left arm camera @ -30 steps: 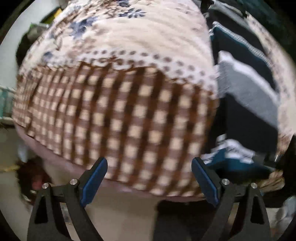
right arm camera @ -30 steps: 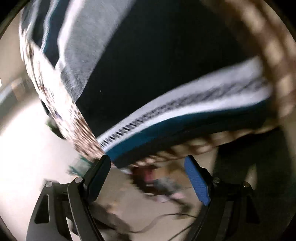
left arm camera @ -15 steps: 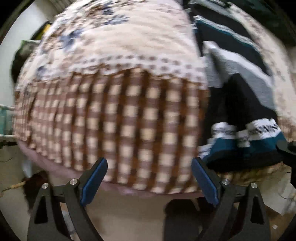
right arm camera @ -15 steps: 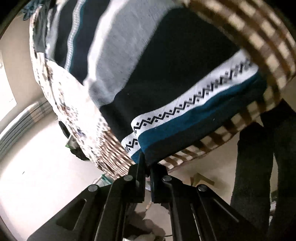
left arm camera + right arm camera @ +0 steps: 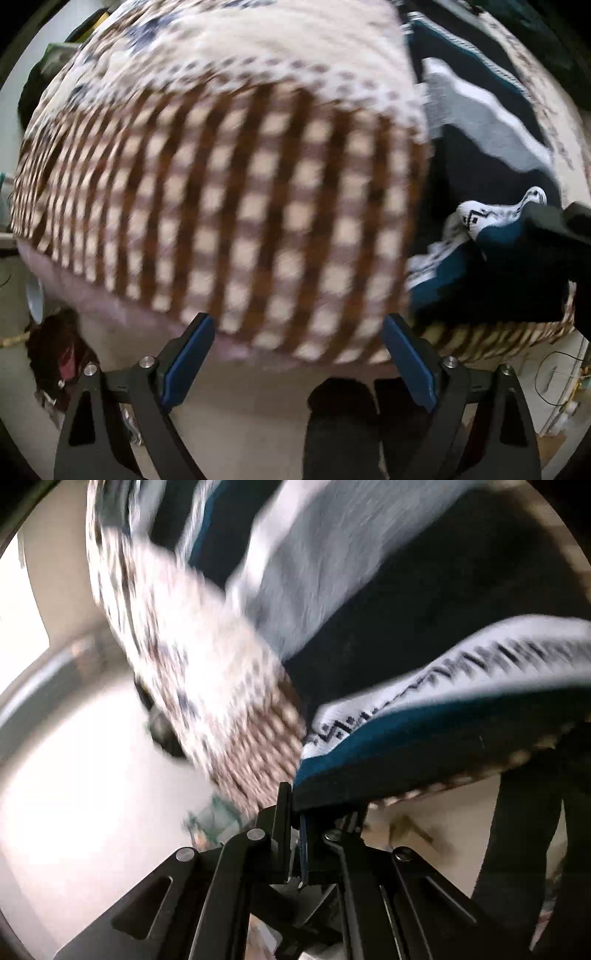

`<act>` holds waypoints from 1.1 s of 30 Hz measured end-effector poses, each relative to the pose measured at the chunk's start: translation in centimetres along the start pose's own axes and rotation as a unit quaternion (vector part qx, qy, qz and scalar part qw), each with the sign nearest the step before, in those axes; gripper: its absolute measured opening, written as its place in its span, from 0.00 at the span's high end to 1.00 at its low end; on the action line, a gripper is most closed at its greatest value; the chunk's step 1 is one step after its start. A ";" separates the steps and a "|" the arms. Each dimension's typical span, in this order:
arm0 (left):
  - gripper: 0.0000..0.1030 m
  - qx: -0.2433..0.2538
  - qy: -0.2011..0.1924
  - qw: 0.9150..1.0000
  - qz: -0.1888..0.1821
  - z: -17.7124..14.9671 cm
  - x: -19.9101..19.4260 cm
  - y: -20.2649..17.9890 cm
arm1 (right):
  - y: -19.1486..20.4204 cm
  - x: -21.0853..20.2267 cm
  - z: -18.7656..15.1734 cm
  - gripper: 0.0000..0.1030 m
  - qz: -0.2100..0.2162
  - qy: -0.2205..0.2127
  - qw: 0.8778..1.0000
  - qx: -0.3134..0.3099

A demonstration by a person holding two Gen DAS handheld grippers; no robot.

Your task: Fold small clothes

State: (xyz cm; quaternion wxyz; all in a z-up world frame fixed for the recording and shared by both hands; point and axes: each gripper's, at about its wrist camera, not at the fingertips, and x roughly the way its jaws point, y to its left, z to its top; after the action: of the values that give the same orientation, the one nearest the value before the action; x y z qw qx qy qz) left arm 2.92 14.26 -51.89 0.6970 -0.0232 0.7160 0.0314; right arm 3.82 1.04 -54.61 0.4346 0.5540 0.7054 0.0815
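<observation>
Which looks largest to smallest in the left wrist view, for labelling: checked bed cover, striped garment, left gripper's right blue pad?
1. checked bed cover
2. striped garment, partly hidden by the right gripper
3. right blue pad, though nearest the camera

The right gripper (image 5: pixel 295 805) has closed on the striped garment's (image 5: pixel 424 738) hem and lifted it.

Open floor (image 5: pixel 258 424) lies below the left tongs (image 5: pixel 295 354), whose blue pads stand apart. The checked bedspread (image 5: pixel 229 206) blocks the way ahead. The striped sweater (image 5: pixel 424 709) crowds the right tongs (image 5: pixel 293 812).
</observation>
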 end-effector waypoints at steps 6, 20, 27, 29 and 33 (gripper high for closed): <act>0.10 0.030 0.004 0.999 -0.042 1.7 -0.8 -0.8 | -2.7 -4.5 -0.6 0.51 -0.012 -0.026 0.999 -0.027; 0.10 0.014 0.021 0.983 -0.180 5.5 -0.1 -8.7 | -12.1 -12.8 -0.4 0.42 -0.107 -0.156 0.982 -0.007; 0.10 0.058 0.050 0.988 -0.136 4.1 5.6 -7.0 | -10.7 -13.1 3.8 0.42 -0.149 -0.183 0.970 -0.054; 0.10 0.062 0.049 0.987 -0.139 3.3 5.3 -6.4 | -10.8 -12.4 4.3 0.42 -0.154 -0.170 0.972 -0.058; 0.10 0.036 0.051 0.985 -0.158 3.1 4.2 -5.1 | -10.6 -11.3 4.3 0.42 -0.159 -0.162 0.971 -0.073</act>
State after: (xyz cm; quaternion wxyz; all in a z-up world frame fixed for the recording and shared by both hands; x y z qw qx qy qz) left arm 6.30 9.48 -56.26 0.6558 -0.1126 0.7389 -0.1057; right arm -0.59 -14.10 -57.71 0.5897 0.4072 0.6968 -0.0283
